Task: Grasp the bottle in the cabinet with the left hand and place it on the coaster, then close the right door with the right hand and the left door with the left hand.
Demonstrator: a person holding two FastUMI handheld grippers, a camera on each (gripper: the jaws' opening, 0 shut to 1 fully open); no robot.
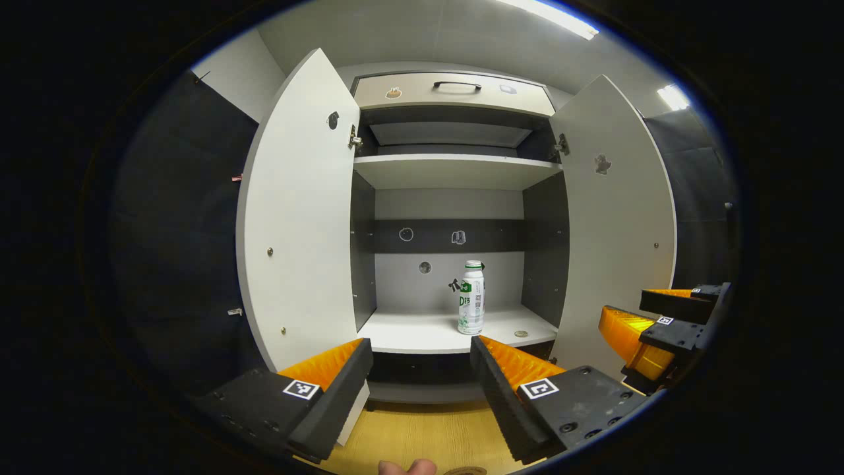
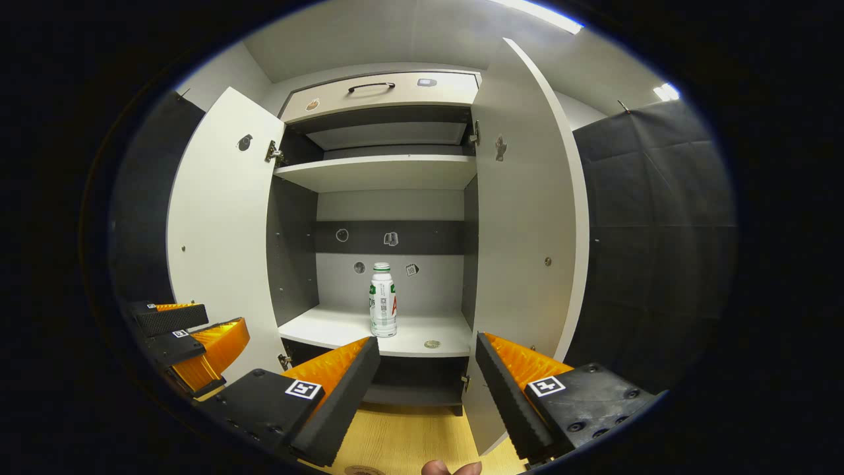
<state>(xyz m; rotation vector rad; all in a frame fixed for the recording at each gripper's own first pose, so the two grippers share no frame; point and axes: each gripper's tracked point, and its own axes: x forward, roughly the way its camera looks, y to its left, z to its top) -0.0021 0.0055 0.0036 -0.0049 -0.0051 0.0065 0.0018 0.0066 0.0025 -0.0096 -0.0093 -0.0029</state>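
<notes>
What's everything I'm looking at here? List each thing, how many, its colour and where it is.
Cabinet: one, white with dark inner walls, straight ahead, both doors open.
Doors: two, white, left door and right door swung outward.
Drawer: one, pale with a dark handle, at the top.
Bottle: one, white with green label, upright on the lower shelf.
Small round disc: one, on the shelf right of the bottle, perhaps the coaster.
Floor: pale wood.
Left gripper: open, empty.
Right gripper: open, empty.
</notes>
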